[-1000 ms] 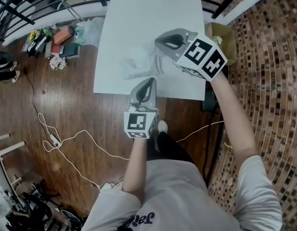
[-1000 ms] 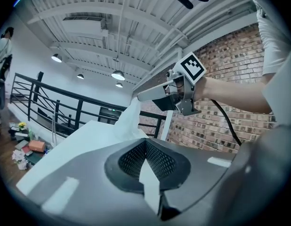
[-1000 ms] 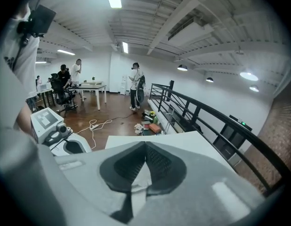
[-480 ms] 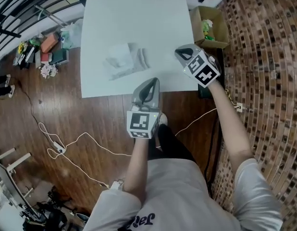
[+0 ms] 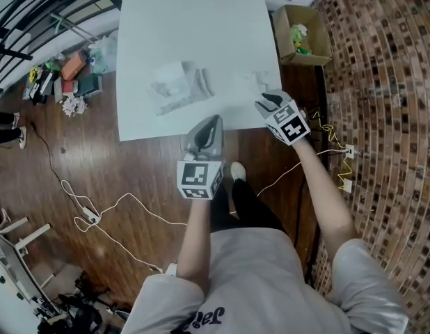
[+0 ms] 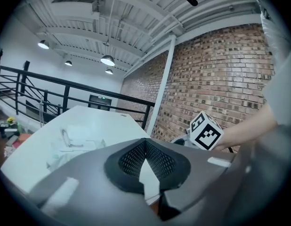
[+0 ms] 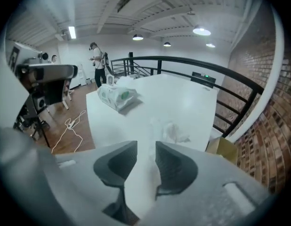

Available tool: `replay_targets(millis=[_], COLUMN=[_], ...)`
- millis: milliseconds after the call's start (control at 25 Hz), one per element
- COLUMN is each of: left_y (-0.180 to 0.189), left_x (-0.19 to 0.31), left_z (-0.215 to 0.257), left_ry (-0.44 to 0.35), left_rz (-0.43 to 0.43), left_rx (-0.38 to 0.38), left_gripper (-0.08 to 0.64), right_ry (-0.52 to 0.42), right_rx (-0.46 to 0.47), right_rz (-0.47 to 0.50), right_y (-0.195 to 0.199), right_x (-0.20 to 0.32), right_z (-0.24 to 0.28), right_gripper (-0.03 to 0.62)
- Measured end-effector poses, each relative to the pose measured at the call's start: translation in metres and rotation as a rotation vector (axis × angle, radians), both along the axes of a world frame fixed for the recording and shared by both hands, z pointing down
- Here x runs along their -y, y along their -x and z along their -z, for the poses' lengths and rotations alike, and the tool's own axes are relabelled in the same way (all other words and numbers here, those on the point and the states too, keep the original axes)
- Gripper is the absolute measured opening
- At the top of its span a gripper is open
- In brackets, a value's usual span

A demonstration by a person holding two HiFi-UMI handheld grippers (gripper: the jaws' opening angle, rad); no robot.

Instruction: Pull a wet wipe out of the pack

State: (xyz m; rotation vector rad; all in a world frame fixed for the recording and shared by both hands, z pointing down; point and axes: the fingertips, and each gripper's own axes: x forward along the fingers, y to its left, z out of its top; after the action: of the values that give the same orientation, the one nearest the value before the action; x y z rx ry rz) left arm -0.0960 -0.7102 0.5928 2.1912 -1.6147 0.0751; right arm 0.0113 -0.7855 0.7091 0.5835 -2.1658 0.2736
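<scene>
While the jaws of the right gripper (image 5: 265, 101) have just been opening with nothing between them, the wipe (image 5: 253, 82) is lying crumpled on the table (image 5: 194, 19) just ahead, apart from the pack (image 5: 177, 89). The left gripper (image 5: 209, 120) is sitting pressed together, empty. Probably the right one should be backing off cleanly, not snagging the wipe.

Head view looks steeply down; both gripper views share the table (image 5: 194, 19) and pack (image 5: 174, 89).
</scene>
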Motion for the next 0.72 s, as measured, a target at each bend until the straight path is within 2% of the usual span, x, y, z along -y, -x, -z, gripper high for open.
replay_targets(millis=[200, 280, 440, 520, 600, 720], left_y=[0.010, 0.017, 0.048, 0.057, 0.063, 0.074], left_x=[-0.005, -0.008, -0.025, -0.042, -0.064, -0.101], left_z=[0.048, 0.073, 0.121, 0.141, 0.160, 0.184], left_ry=[-0.052, -0.087, -0.180, -0.209, -0.224, -0.249], left_rz=[0.055, 0.076, 0.177, 0.219, 0.243, 0.298], left_rx=[-0.082, -0.076, 0.049, 0.104, 0.162, 0.251], left_gripper=[0.015, 0.015, 0.015, 0.015, 0.015, 0.015], right_ry=[-0.033, -0.053, -0.123, -0.136, -0.115, -0.095], right_rx=[0.226, 0.340, 0.571, 0.662, 0.725, 0.760], right_rz=[-0.079, -0.118, -0.139, -0.179, -0.194, -0.147], right_y=[0.006, 0.011, 0.032, 0.039, 0.053, 0.078], right_x=[-0.033, -0.044, -0.056, -0.066, -0.082, -0.106], right_z=[0.074, 0.112, 0.180, 0.201, 0.214, 0.226], right_gripper=[0.104, 0.104, 0.083, 0.010, -0.008, -0.008])
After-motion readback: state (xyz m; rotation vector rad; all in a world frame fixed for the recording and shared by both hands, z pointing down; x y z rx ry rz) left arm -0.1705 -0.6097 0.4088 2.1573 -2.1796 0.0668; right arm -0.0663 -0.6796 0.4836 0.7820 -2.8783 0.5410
